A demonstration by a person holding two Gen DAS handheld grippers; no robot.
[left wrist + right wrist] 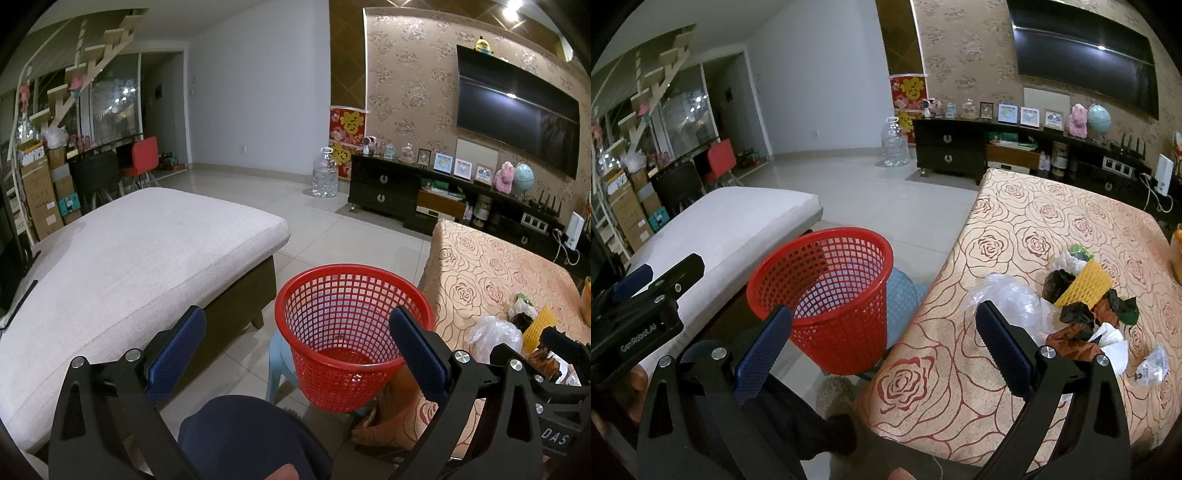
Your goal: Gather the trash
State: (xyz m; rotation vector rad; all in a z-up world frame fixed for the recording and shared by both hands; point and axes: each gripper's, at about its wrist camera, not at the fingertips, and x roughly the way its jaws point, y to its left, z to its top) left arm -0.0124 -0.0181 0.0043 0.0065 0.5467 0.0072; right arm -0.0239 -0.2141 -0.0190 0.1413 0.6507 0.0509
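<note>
Left gripper (297, 349): black frame, blue ribbed pads, spread wide, holding nothing. It hangs just near of the red plastic mesh waste basket (352, 332), which shows between its pads. Right gripper (884, 341): same build, also wide and empty, poised over the near left corner of the table under a beige rose-patterned cloth (1027, 236).

The basket stands on a pale blue plastic stool (905, 306), in the gap between the table on the right and a light grey upholstered bench (122, 266) on the left. Its floor shows bare through the mesh; nothing appears collected.

The trash lies on the cloth, right of the right gripper: a crumpled clear plastic bag (1012, 295) nearest, then a yellow foam net sleeve (1084, 284), dark crumpled wrappers (1078, 321), white tissue (1112, 343) and a small clear packet (1152, 365) at the near right.

Assessment: task at its start. Every piece remains to be lifted and dropped into the basket; the clear bag looks the likeliest first pick.
</note>
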